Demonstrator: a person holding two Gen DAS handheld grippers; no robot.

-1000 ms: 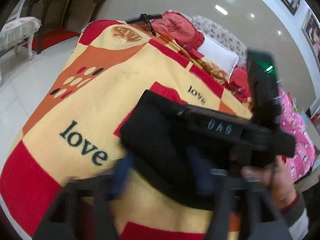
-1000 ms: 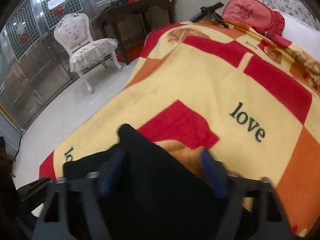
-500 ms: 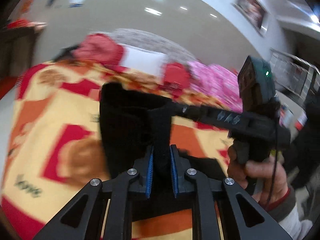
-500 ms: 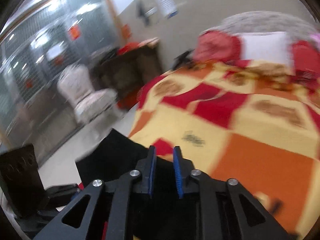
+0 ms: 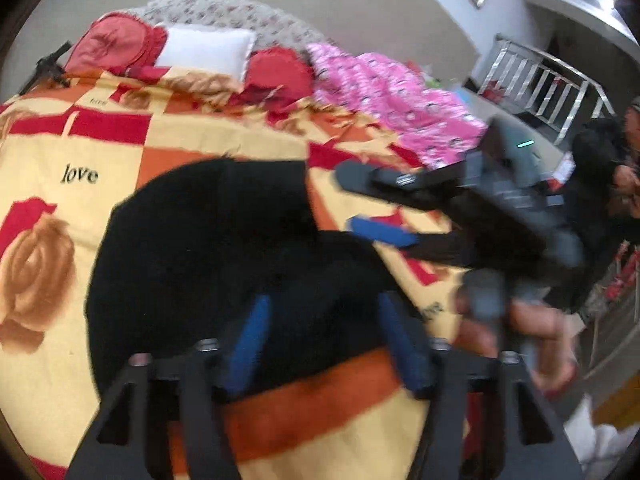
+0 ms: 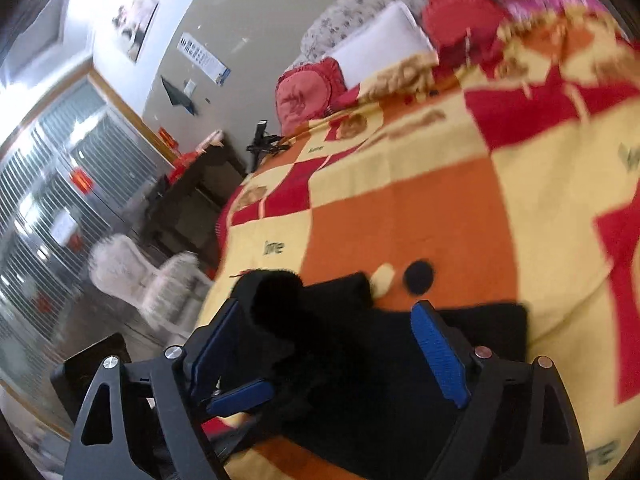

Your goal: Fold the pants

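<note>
Opening wide, the fingers of both the left gripper and the right gripper grip nothing, with the black pants lying between and beyond them on the bed.

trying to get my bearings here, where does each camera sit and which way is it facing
Left wrist: on the left tongs, looking down over black pants toward the white pillow; the right tongs and hand show, jaws opening.
Right wrist: on the right tongs, jaws opening over the pants, facing the bed's side and a white chair.
Shared: pants, blanket, pillow.
</note>
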